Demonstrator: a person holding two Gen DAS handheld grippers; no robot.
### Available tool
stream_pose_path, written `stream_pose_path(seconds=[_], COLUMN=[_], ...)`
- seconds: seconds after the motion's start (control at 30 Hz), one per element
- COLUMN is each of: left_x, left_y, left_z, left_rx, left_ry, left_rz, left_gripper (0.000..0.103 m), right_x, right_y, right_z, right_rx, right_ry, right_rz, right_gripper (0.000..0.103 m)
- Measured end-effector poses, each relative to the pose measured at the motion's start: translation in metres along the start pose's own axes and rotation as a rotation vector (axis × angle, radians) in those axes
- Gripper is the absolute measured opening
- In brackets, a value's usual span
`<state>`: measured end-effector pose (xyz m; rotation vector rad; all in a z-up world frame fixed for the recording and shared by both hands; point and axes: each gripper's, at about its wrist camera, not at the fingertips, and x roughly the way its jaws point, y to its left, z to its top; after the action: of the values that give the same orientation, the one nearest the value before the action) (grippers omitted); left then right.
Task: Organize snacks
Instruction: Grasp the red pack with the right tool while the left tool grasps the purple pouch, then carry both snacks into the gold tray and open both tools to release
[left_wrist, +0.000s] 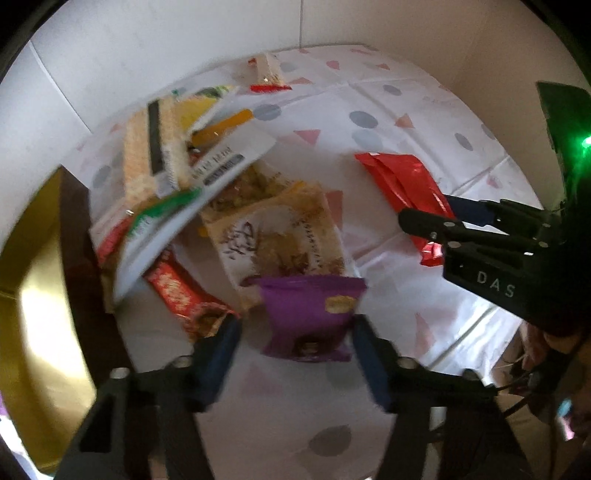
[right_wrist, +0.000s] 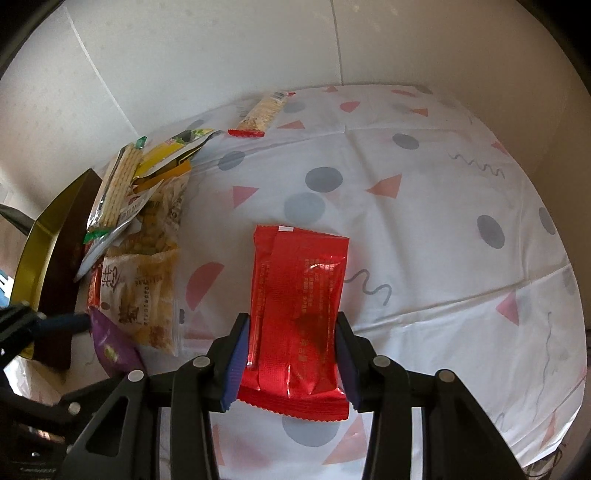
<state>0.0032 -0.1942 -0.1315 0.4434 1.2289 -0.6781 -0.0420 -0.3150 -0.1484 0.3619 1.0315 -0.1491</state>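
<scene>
My right gripper (right_wrist: 293, 354) is shut on a red foil snack packet (right_wrist: 299, 295), its blue pads pressing both long sides; the packet also shows in the left wrist view (left_wrist: 402, 184) with the right gripper (left_wrist: 424, 218) on it. My left gripper (left_wrist: 295, 354) is open around a purple snack packet (left_wrist: 310, 314), pads apart from its sides. A pile of snack bags (left_wrist: 192, 192) lies just beyond it, spilling from a gold-lined brown box (left_wrist: 44, 295). A beige bag with dark lettering (left_wrist: 273, 240) lies under the purple packet's far end.
A wafer bar with red ends (right_wrist: 258, 114) lies alone at the table's far edge near the white wall. The table carries a white cloth with grey dots and pink triangles (right_wrist: 424, 221). The box (right_wrist: 48, 236) stands at the left edge.
</scene>
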Motion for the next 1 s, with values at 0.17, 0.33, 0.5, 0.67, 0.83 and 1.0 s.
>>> stream_pose_path(seconds=[0.17, 0.33, 0.5, 0.67, 0.83, 1.0], left_x=[-0.001, -0.012, -0.038, -0.068, -0.086, -0.095], left_y=[0.001, 0.015, 0.025, 0.049, 0.086, 0.133], left_z=[-0.005, -0.014, -0.018, -0.019, -0.021, -0.032], left_rx=[-0.004, -0.043, -0.054, -0.099, -0.187, -0.299], left_ry=[-0.032, -0.048, -0.113, -0.203, -0.253, -0.273], left_rz=[-0.044, -0.094, -0.13, -0.134, -0.131, -0.098], left_gripper=[0.039, 0.037, 0.037, 0.037, 0.037, 0.037], right_x=[-0.001, 0.007, 0.006, 0.004, 0.005, 0.006], right_y=[0.003, 0.008, 0.013, 0.014, 0.019, 0.02], right_z=[-0.002, 0.001, -0.001, -0.002, -0.003, 0.0], right_rx=[-0.023, -0.032, -0.05, -0.036, -0.032, -0.024], right_ry=[0.0, -0.007, -0.016, -0.02, -0.018, -0.004], right_rz=[-0.022, -0.042, -0.078, -0.102, -0.132, -0.147], right_gripper=[0.045, 0.045, 0.045, 0.045, 0.045, 0.044])
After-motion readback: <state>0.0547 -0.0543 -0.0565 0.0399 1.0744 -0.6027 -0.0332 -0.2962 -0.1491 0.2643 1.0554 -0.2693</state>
